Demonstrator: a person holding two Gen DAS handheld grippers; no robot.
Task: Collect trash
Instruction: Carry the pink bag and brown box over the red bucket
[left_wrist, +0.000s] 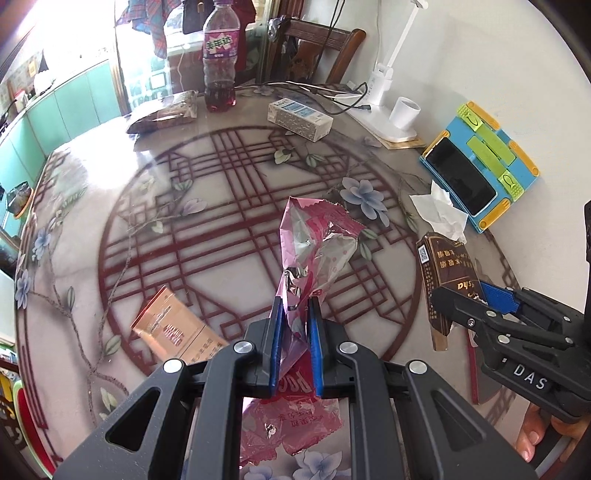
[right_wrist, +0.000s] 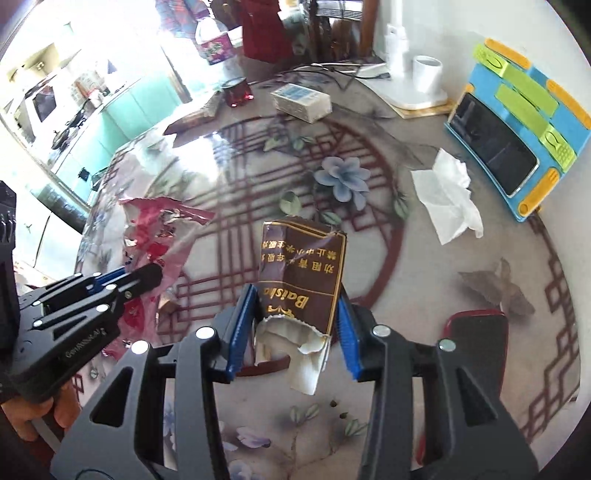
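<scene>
Step in hand: lift-off. Left gripper (left_wrist: 295, 314) pinches the wrapper (left_wrist: 314, 243); right gripper (right_wrist: 295, 314) clamps the pack (right_wrist: 301, 273). Next: carry both to a bin (none in view).

Round patterned table (left_wrist: 229, 236), purple drink bottle (left_wrist: 220, 55), white lamp (left_wrist: 388, 74) beside white cup (left_wrist: 404, 112) — phone (left_wrist: 460, 175) in blue stand (left_wrist: 484, 147)

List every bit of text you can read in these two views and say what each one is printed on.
"Baisha", gold script, seen upside down: brown cigarette pack held in the right gripper.
"DAS": side of the right gripper's body, left wrist view.
Chinese characters on the cigarette pack, pink wrapper, purple bottle label and orange packet: too small or distorted to read.
Blue-and-white box: print unreadable.
</scene>
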